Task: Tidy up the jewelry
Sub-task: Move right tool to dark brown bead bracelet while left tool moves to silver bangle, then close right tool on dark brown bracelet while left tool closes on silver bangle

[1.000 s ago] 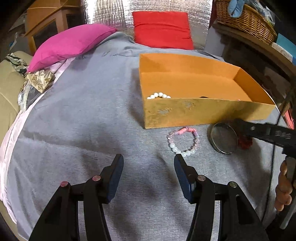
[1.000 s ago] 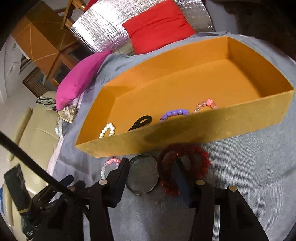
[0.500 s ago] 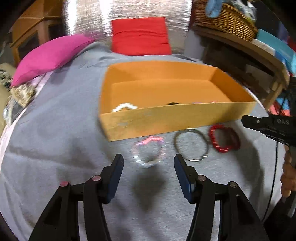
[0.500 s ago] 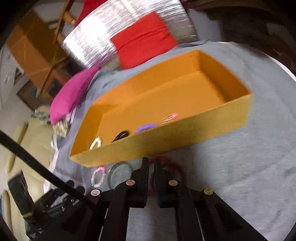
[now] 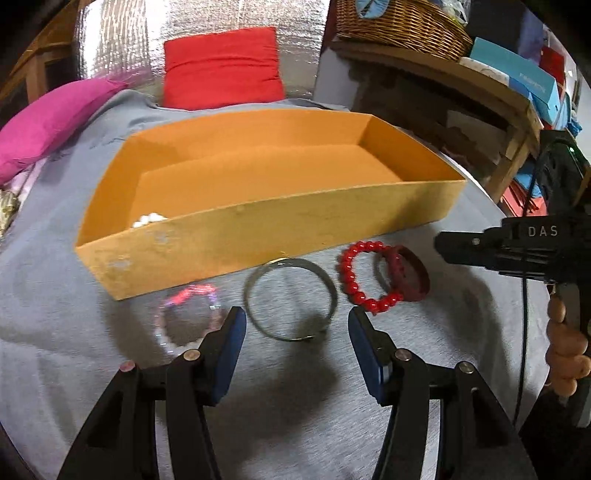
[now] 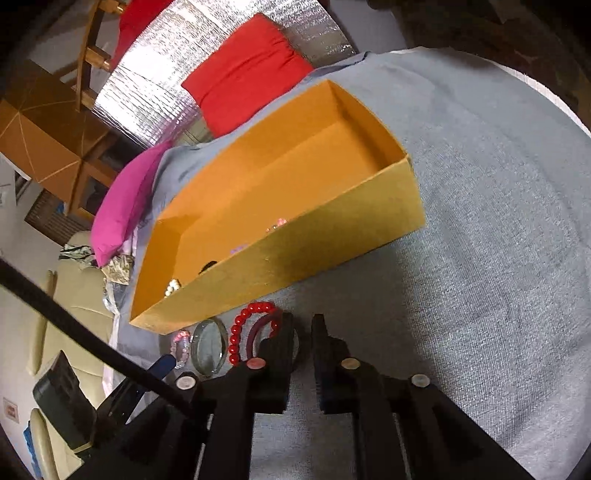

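An orange box [image 5: 332,225] lies on the grey cloth; white pearls [image 5: 149,219] show at its left end. In front of it lie a pink bead bracelet [image 5: 186,317], a silver bangle [image 5: 290,299], a red bead bracelet [image 5: 364,275] and a dark red band [image 5: 406,273]. My left gripper [image 5: 295,332] is open, low over the silver bangle. My right gripper [image 6: 303,332] is nearly shut and empty, just right of the dark red band [image 6: 258,328]. The red bead bracelet [image 6: 240,332], the bangle [image 6: 210,347] and the box [image 6: 295,254] also show in the right wrist view.
A pink pillow [image 5: 55,118] and a red cushion [image 5: 221,66] lie behind the box. A wooden shelf with a wicker basket [image 5: 402,26] and boxes stands at the right. A beige sofa [image 6: 55,314] is at the left. Grey cloth [image 6: 480,258] stretches right of the box.
My left gripper swung right, from the pink bracelet to over the silver bangle. My right gripper closed from wide open, drew back from the red bracelets and reopened slightly; both bracelets stay on the cloth.
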A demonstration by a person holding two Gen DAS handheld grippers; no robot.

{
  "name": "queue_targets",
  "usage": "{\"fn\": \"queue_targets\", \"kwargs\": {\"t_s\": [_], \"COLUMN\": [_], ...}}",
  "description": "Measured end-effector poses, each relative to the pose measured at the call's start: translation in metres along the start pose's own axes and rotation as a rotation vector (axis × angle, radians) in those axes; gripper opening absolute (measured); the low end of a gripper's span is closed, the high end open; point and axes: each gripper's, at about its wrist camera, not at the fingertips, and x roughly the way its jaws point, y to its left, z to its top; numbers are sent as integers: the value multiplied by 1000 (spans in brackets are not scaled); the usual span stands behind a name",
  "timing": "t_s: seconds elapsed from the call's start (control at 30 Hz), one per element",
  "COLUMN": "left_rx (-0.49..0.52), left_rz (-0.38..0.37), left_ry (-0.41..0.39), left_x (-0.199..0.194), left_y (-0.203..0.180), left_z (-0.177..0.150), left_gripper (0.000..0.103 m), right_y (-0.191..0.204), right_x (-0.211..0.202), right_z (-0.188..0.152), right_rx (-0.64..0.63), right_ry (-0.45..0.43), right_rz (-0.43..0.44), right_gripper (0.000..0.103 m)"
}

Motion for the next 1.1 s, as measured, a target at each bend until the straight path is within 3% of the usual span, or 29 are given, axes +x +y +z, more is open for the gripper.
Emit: {"fn": "queue_targets", "kwargs": {"t_s": [0.03, 0.1, 0.3, 0.33, 0.4, 0.47, 0.57, 0.67, 0.73, 0.8, 0.97, 1.1], "left_rx": [1, 1, -32, -30, -34, -30, -31, -31, -29, -21, -20, -14], "left_rz": [-5, -25, -46, -47, -53, -54, -56, -60, -69, -80, -64, -51], "left_ry": [5, 23, 55, 58, 63, 65, 62, 63, 53, 35, 83, 72], "left_x": [2, 7, 13, 12, 10, 6, 0, 0, -2, -5, 12, 18], "left_y": [-1, -1, 4, 5, 9, 13, 17, 18, 16, 11, 2, 0], "left_z": [-1, -1, -5, -6, -8, -9, -12, -11, -10, -8, -3, 4], "left_gripper": [58, 58, 35, 32, 27, 24, 24, 28, 51, 60, 60, 61], "right_y": [2, 9, 27, 33, 42, 47, 39, 20, 10, 9, 10, 4], "right_x": [3, 7, 25, 30, 35, 36, 30, 25, 23, 23, 24, 19], "right_z": [-1, -2, -11, -14, -20, -22, -17, -9, -6, -4, -5, -5], "right_rx": [-10, -49, -180, -222, -294, -336, -296, -203, -150, -152, -159, -135], "right_ry": [8, 6, 8, 9, -9, -32, -64, -63, -54, -52, -46, -35], "right_rz": [-9, -26, -120, -154, -226, -280, -323, -353, -319, -314, -314, -285], "right_gripper": [26, 27, 27, 26, 7, 7, 7, 7, 7, 7, 7, 7]}}
